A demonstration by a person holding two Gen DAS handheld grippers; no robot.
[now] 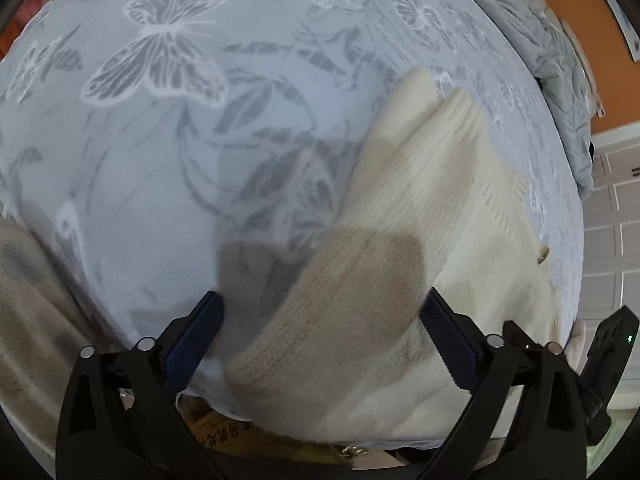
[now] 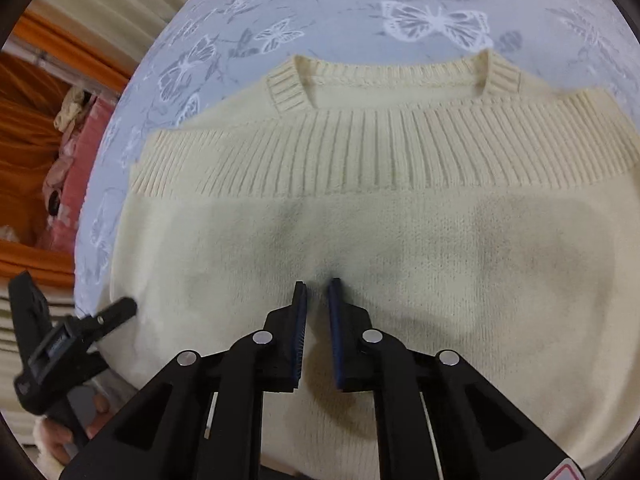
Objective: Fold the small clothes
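We tilt both claws steeply down over the bed. Our left claw gapes wide over a sleeve, gripping nothing. Our right claw is nearly closed and empty above the cream sweater, which lies flat, collar pointing away. Writing below the bed's edge is unreadable.

Soft, even indoor light fills both views, with no glare. In the left wrist view the butterfly-printed pale blue bedspread and the cream ribbed knit sweater are smeared by motion blur, and a dull grey shadow lies near the left gripper. The right wrist view is sharper: rib lines read clearly, and faint shadows spread around the right gripper. Both pictures bulge fisheye-style, with dark rounded corners.
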